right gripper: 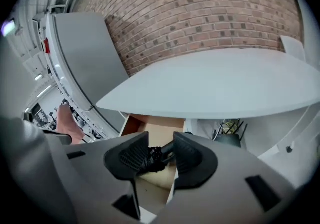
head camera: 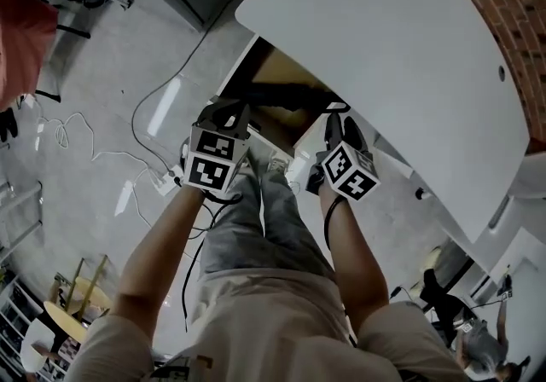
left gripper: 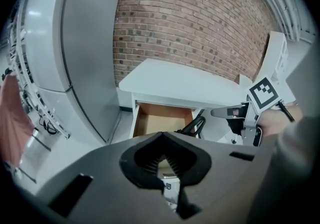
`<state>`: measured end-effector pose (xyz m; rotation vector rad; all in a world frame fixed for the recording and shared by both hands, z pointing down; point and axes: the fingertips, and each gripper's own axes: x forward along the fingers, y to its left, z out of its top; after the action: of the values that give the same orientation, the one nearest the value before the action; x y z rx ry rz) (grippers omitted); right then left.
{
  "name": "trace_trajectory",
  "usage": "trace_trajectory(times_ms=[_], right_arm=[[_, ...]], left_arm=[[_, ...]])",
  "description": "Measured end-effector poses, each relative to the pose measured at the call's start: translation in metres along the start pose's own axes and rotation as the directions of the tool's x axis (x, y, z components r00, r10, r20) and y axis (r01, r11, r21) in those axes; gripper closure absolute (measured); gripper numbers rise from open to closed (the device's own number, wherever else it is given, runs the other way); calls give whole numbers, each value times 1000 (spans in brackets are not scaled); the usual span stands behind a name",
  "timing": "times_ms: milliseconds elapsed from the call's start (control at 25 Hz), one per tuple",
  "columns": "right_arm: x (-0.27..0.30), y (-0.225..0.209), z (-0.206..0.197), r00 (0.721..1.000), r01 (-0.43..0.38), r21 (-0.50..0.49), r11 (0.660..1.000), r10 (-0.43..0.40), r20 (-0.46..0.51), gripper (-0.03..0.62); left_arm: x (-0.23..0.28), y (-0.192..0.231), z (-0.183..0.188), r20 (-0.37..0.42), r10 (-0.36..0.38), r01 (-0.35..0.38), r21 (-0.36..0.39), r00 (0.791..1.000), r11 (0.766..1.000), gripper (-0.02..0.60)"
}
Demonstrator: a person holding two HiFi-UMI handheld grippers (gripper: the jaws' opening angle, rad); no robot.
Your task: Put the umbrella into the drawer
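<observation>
With left fingers (left gripper: 145,157) pressed together and right fingers (right gripper: 131,157) spread clear of the umbrella (left gripper: 195,125) lying in the open drawer (left gripper: 160,115), likely to jam on closing should its handle overhang the front.

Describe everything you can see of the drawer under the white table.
The drawer stands pulled out and open, directly beneath the white table. Its inside looks like light brown board, and its rim is white. A black umbrella lies in it, toward its right side as the left gripper view shows it.
</observation>
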<state>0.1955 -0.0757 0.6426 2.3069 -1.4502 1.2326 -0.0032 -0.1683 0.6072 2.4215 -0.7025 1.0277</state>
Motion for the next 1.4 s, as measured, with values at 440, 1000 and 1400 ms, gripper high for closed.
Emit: trace_trajectory(times_ms=[440,1000,1400], right_arm=[[-87,94,89,969,-206,-70,976,214,127,514],[-239,218,247,754,-361,-355,863,494,434,562],[-365,292,317,496,-198,-657,728,652,573,577]], left_arm=[[-99,7,63,137,86,-82,-32,987,996,573],[-263,24,175,447,216,-189,-105,868,976,573],[-362,11,243,610,218,-275,0,762,962,574]])
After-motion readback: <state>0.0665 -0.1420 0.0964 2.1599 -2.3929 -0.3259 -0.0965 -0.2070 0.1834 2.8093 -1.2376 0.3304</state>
